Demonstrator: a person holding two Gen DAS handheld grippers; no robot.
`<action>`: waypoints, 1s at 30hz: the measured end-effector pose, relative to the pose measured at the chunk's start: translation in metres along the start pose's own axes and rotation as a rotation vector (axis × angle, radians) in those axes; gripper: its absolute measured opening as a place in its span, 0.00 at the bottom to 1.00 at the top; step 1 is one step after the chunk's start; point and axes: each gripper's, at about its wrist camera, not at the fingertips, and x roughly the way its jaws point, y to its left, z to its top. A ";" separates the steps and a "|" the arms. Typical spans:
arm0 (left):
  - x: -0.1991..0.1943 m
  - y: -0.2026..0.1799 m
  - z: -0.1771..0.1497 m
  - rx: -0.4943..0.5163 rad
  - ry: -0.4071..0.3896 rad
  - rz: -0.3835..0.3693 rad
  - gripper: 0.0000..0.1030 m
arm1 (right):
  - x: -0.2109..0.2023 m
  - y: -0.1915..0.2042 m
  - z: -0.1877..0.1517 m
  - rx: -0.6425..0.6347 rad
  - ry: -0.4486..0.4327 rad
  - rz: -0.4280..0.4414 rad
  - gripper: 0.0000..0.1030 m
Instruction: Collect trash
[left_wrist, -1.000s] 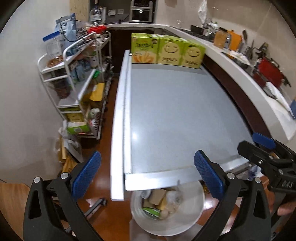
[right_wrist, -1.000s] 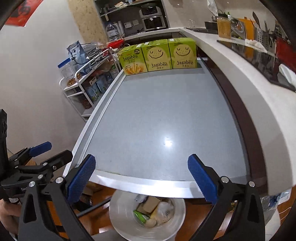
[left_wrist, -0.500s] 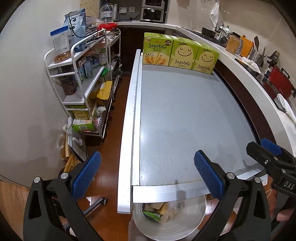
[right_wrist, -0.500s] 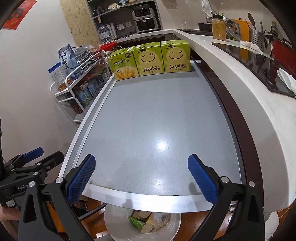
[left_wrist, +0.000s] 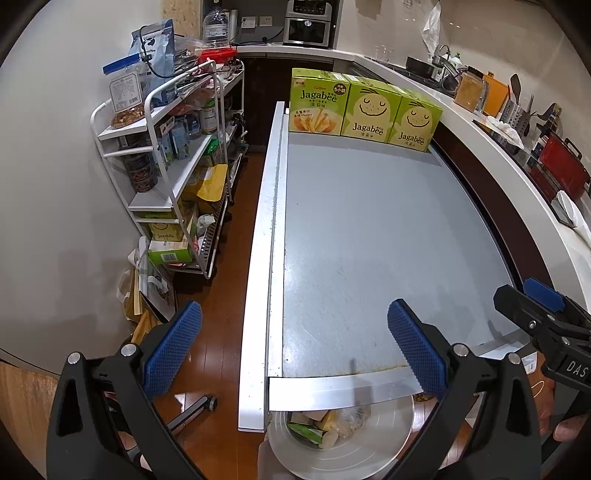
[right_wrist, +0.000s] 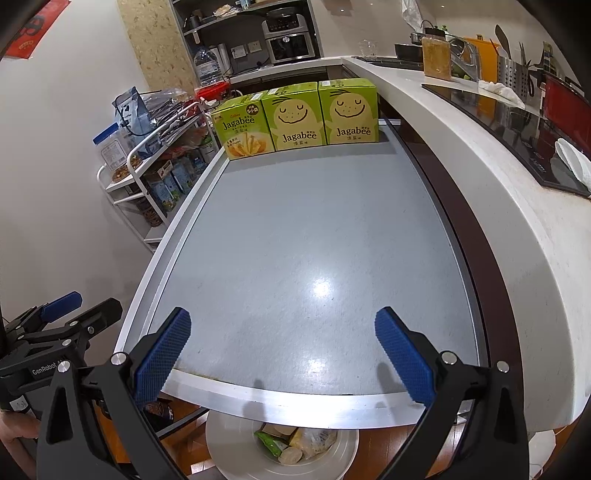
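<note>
Trash (left_wrist: 327, 424) sits in one white bin (left_wrist: 376, 454) on the floor, just below the near edge of the grey table (left_wrist: 369, 240). In it we count at least four pieces: a green wrapper, a clear crumpled bag, a yellow bit and a pale cardboard piece; more may lie under the table edge, which hides the far part of the bin. From the right wrist view the same trash (right_wrist: 295, 441) shows in the bin (right_wrist: 236, 443), half tucked under the table's metal rim (right_wrist: 295, 402).

We hold two grippers. Our left gripper (left_wrist: 291, 347) hangs above the near table edge with its two blue pads spread wide, nothing between them. Our right gripper (right_wrist: 282, 350) is likewise spread wide and holds nothing, poised over the same edge. Each shows in the other's view at the side.

On the table's far end we count three green Jagabee boxes (left_wrist: 364, 107), standing upright side by side and touching. To the left stands one white wire rack (left_wrist: 173, 158) crowded with packets and jars. To the right runs one curved white counter (right_wrist: 480, 155).
</note>
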 end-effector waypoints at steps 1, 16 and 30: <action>0.000 0.000 0.000 0.000 -0.002 0.001 0.98 | 0.000 0.000 0.000 0.000 0.000 0.002 0.95; -0.006 -0.001 0.000 0.004 -0.026 0.011 0.98 | -0.003 0.000 0.003 -0.009 -0.011 -0.002 0.95; -0.011 0.004 0.013 -0.033 -0.070 0.028 0.98 | -0.008 0.007 0.007 -0.050 -0.033 -0.006 0.95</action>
